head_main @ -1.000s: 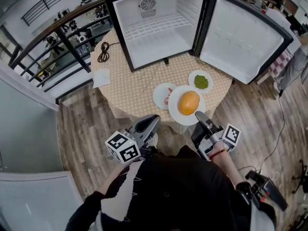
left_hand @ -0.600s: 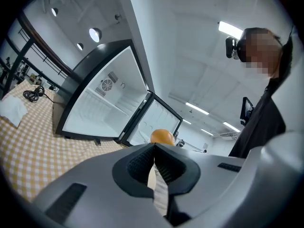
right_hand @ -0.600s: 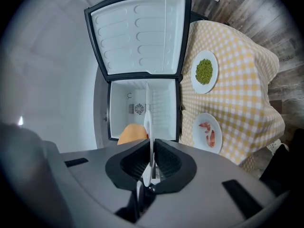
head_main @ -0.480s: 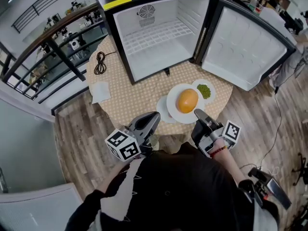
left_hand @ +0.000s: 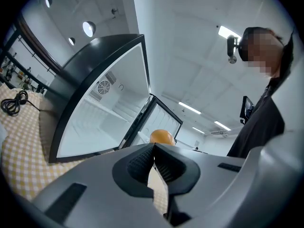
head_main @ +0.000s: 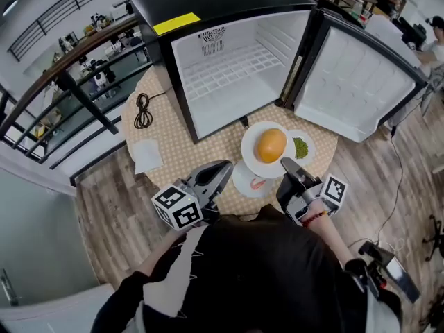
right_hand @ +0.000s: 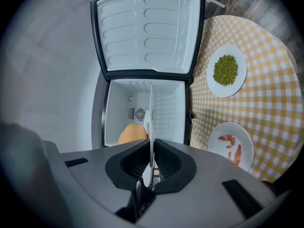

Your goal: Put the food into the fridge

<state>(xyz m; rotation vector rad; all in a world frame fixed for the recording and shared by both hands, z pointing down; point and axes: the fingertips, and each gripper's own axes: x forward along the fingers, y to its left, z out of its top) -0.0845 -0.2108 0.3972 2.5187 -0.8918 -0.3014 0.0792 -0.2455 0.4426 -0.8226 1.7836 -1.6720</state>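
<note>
Right hand-held gripper (head_main: 285, 164) clamps the rim of the plate (head_main: 251, 144) carrying the orange food (head_main: 270, 145). The open fridge (head_main: 229, 82) lies up-frame, slightly left. The left hand-held gripper (head_main: 225, 166) is closed and empty.

The box-shaped fridge (head_main: 222, 5) is black outside and white inside with a yellow label (head_main: 180, 23) on top, and the round surface (head_main: 208, 155) wears a cloth checked in pale yellow and white. A large white round plate (head_main: 248, 157) bears an orange rounded food (head_main: 270, 145), a small white plate (head_main: 310, 146) green peas (head_main: 300, 148), and another small white plate (head_main: 243, 180) pink-orange shrimps (head_main: 258, 183). Near the surface's left edge are a black coiled cable (head_main: 143, 111) and a white paper napkin (head_main: 147, 155); the left claw (head_main: 223, 167) and right claw (head_main: 285, 163) are grey with black pads, their marker cubes (head_main: 177, 209) white with black squares, over a grey-brown wood-plank floor (head_main: 104, 207).
</note>
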